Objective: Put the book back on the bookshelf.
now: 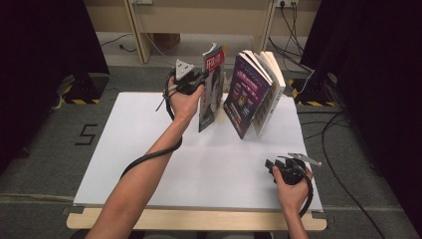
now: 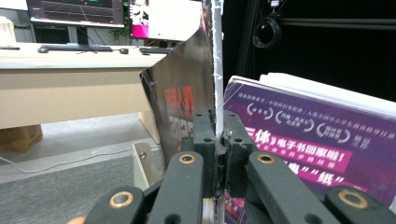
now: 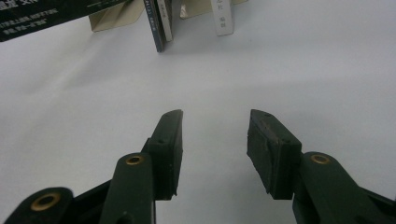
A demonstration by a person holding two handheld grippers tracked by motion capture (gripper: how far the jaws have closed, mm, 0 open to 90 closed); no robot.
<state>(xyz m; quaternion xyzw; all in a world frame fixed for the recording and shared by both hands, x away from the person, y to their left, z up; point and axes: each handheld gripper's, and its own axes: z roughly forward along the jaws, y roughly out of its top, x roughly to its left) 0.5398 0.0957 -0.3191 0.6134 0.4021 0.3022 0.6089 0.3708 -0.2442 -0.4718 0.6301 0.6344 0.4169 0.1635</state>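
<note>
A thin dark magazine with red lettering [image 1: 212,89] stands upright on the white board [image 1: 149,159] at the back centre. My left gripper [image 1: 199,78] is shut on its edge, and in the left gripper view the pads [image 2: 204,135] pinch the white page edge of the magazine [image 2: 180,102]. To its right lean a purple-covered book [image 1: 247,94] [image 2: 308,140] and a thicker white book [image 1: 272,94] behind it. My right gripper [image 1: 279,162] rests low at the front right of the board, jaws open with bare white surface between them [image 3: 215,140].
Book spines [image 3: 161,21] stand at the far edge in the right gripper view. A wooden frame [image 1: 139,30] and cables [image 1: 293,20] lie behind the board. Dark curtains flank both sides. A desk with monitors [image 2: 74,11] is visible in the left gripper view.
</note>
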